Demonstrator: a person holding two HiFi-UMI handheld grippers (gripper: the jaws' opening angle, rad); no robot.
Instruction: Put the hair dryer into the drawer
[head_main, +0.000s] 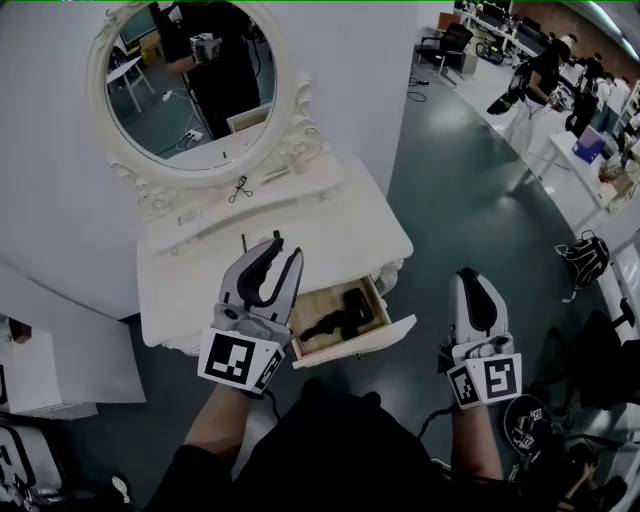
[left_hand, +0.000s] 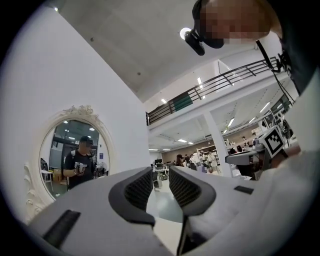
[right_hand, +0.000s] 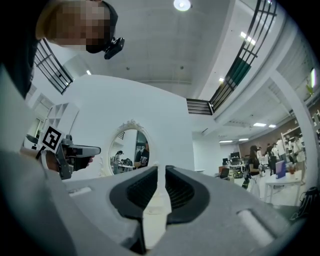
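Inside the open drawer (head_main: 360, 343), how does my hair dryer (head_main: 340, 312) lie?

Slantwise. In the head view I see its long axis running lower left to upper right, bulkier end upper right. My left gripper (head_main: 287, 247) and right gripper (head_main: 469, 273) hover closed, both empty.

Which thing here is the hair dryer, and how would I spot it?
Find the white dressing table under the oval mirror. Its one open drawer juts toward the camera; the hair dryer lies inside, the only black thing on pale wood.
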